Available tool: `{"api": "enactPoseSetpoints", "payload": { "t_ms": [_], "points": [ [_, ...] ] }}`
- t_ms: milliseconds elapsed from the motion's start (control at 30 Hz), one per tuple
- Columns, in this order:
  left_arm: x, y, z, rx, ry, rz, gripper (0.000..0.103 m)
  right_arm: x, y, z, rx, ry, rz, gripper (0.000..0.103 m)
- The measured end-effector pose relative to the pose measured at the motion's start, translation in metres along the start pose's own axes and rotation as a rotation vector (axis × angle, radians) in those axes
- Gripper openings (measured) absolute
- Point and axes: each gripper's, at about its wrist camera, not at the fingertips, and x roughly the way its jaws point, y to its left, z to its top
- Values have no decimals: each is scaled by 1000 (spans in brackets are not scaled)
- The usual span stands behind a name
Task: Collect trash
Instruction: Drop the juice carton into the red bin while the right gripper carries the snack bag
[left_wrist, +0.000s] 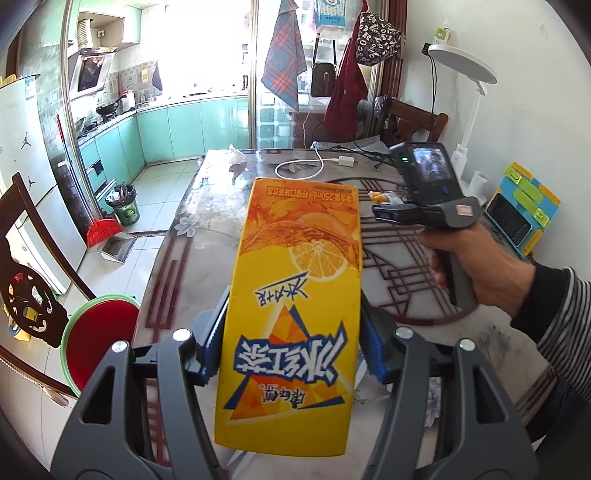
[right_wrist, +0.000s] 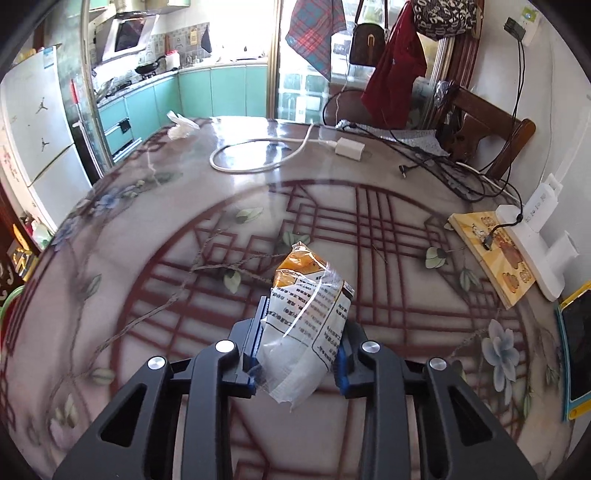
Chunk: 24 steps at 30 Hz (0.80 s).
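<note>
My left tongs (left_wrist: 291, 347), tips hidden behind it, clamp the tall yellow-orange iced-tea carton (left_wrist: 295, 310) above the patterned tabletop (left_wrist: 192, 236), while my right tongs (right_wrist: 297, 343) pinch a crumpled orange-and-clear plastic snack wrapper (right_wrist: 306, 317), its lower end cut off from sight.

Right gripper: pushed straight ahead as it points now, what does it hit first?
Probably the white charging cable coiled on the table; the right gripper, shut on a snack wrapper, seems angled down, so maybe tabletop first.

Both wrist cameras sit close behind their claws, facing across the desk (left_wrist: 207, 229) toward the far kitchen. Shared: white cable (left_wrist: 299, 166) (right_wrist: 255, 155), far chair (right_wrist: 491, 129).
</note>
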Motion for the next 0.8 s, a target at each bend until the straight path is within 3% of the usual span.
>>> {"api": "enactPoseSetpoints", "payload": {
  "t_ms": [200, 433, 800],
  "points": [
    [-12, 8, 1, -35, -37, 42, 59, -72, 18, -16, -32, -70, 63, 29],
    [-39, 30, 11, -98, -91, 117, 59, -148, 68, -25, -94, -147, 169, 29],
    [-84, 125, 35, -122, -123, 338, 59, -212, 176, -11, -204, -233, 332, 29]
  ]
}}
